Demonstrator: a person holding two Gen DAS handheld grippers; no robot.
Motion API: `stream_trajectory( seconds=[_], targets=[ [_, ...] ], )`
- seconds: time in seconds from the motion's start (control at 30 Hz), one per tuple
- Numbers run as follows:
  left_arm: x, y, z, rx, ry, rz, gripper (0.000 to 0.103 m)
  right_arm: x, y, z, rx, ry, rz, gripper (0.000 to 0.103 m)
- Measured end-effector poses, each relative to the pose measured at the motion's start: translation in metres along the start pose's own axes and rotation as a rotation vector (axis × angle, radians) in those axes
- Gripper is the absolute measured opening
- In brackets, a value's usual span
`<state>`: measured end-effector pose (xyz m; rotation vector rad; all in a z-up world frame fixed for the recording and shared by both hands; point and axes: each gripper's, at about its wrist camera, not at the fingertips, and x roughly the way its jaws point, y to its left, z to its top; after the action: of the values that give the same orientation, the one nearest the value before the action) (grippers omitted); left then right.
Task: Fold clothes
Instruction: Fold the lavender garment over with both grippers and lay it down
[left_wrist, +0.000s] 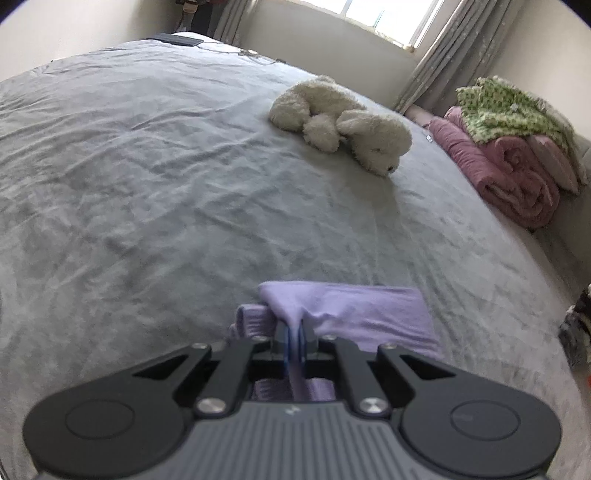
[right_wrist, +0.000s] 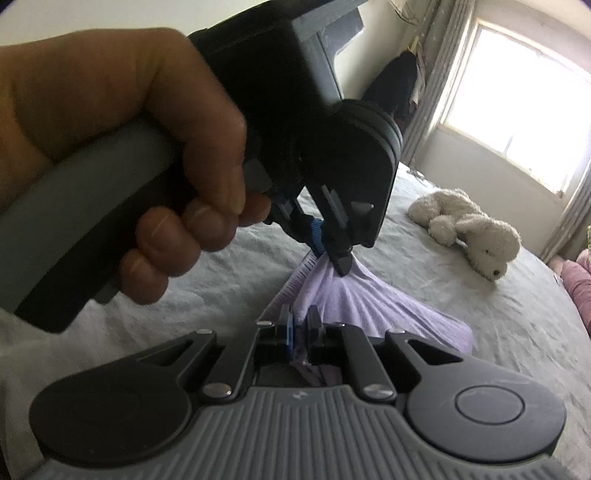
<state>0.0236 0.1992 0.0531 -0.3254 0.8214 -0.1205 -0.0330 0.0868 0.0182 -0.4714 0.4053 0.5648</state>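
Here both grippers, left gripper (left_wrist: 294, 338) and right gripper (right_wrist: 300, 330), pinch the lilac garment (left_wrist: 369, 310) (edges hidden).

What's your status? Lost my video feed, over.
Left claw shut on lilac garment. Right claw shut on same garment, close alongside. Garment bunched over grey bed. Plush dog farther off, not blocking.

plush dog (left_wrist: 343, 122) on grey bedsheet (left_wrist: 129, 177) | pink blankets (left_wrist: 509, 173) beside bed

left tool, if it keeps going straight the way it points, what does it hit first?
Beyond the purple garment that the left tool is already shut on, probably the grey bed. The plush dog sits farther ahead and to the right; depth is unclear.
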Motion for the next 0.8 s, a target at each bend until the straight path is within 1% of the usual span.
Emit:
stream_trajectory(
  seconds=[0.07, 0.2, 0.3, 0.37, 0.47, 0.5, 0.57, 0.6, 0.77, 0.8],
  targets=[
    [-0.001, -0.001, -0.001, 0.012, -0.004, 0.007, 0.005, 0.003, 0.0, 0.001, 0.012, 0.021, 0.002, 0.01],
    [-0.011, -0.004, -0.001, 0.045, -0.04, -0.006, 0.005, 0.003, 0.001, -0.002, 0.003, 0.013, -0.007, 0.01],
    [-0.006, 0.004, -0.001, -0.002, -0.011, -0.013, 0.007, 0.003, 0.003, -0.005, -0.005, 0.011, -0.004, 0.011],
    [0.0, 0.011, 0.0, -0.056, 0.001, -0.025, 0.007, 0.003, 0.004, -0.005, -0.006, 0.013, 0.004, 0.011],
    [0.01, 0.023, 0.005, -0.151, 0.002, -0.065, 0.008, 0.004, 0.003, -0.003, -0.012, 0.016, 0.003, 0.011],
    [0.011, 0.024, 0.005, -0.168, 0.001, -0.071, 0.007, 0.004, 0.002, -0.002, -0.011, 0.017, 0.004, 0.011],
    [0.012, 0.02, 0.006, -0.158, -0.005, -0.063, 0.006, 0.004, 0.001, -0.001, -0.013, 0.016, 0.001, 0.01],
    [0.01, 0.016, 0.007, -0.135, -0.016, -0.052, 0.005, 0.004, 0.0, -0.001, -0.016, 0.015, -0.001, 0.01],
    [-0.008, 0.008, 0.008, -0.086, -0.086, -0.031, 0.004, -0.002, -0.002, 0.002, -0.016, -0.029, -0.021, 0.01],
    [-0.011, 0.007, 0.008, -0.075, -0.095, -0.023, 0.004, -0.001, -0.001, 0.002, -0.027, -0.023, -0.019, 0.01]
  ],
)
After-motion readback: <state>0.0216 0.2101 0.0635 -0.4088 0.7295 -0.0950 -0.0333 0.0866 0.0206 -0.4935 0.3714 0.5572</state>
